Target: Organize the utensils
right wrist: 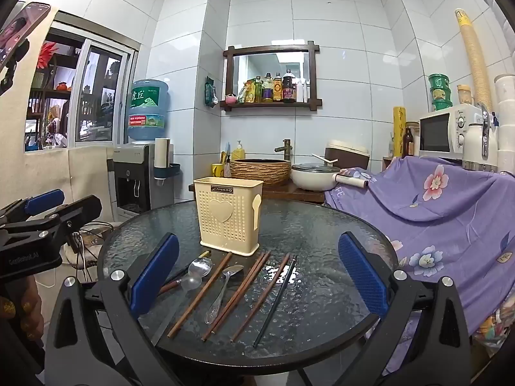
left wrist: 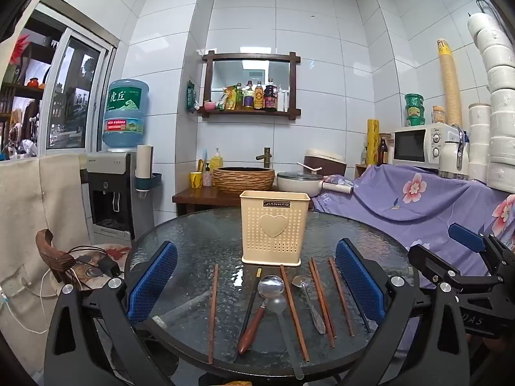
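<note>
Since nothing has yet gone into the cream perforated utensil holder [left wrist: 273, 228], we find the wooden chopsticks [left wrist: 291, 312], steel spoons [left wrist: 269, 284] and a black chopstick [right wrist: 273, 302] lying side by side on the glass worktop [left wrist: 199, 244] just in front of it, ready for picking. Our left gripper [left wrist: 256, 292] and right gripper [right wrist: 257, 283] hover nearly level before the holder, fingers [left wrist: 153, 284] spread wide, grasping nothing.

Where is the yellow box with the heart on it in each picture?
Left wrist view: the yellow box stands at the centre, just behind the row of utensils.
Right wrist view: the yellow box stands left of centre, behind the utensils.
Shared landmark: the blue water bottle at the back left.
</note>
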Action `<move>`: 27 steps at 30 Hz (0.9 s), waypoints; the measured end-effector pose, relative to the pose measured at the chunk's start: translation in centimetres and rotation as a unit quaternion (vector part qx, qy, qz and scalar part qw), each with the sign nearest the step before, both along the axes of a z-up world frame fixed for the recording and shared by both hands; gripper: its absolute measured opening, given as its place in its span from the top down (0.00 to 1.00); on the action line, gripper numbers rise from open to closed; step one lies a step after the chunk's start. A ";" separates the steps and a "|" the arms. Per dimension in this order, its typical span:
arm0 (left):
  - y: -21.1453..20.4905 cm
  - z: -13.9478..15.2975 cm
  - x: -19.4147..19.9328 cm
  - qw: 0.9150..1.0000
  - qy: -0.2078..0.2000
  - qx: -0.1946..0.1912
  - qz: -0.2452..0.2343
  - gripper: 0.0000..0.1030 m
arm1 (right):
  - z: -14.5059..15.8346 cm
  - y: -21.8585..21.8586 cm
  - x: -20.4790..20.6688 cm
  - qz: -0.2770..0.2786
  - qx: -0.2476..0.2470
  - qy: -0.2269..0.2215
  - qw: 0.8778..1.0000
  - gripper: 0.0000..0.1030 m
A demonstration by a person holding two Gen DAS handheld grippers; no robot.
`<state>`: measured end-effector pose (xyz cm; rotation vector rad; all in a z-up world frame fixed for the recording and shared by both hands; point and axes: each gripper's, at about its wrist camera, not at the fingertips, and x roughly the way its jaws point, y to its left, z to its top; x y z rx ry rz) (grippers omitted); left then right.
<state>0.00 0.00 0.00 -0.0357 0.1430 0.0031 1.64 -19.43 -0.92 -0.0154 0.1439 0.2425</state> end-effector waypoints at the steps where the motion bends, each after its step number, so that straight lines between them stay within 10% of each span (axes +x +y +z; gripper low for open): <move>1: 0.0 0.0 0.0 1.000 0.000 0.000 0.000 0.06 | 0.0 0.0 0.1 0.000 0.001 0.004 1.000 0.05; 27: -0.1 0.1 0.3 1.000 0.005 0.013 -0.001 0.06 | -0.1 -0.1 0.1 -0.003 0.004 0.007 1.000 0.05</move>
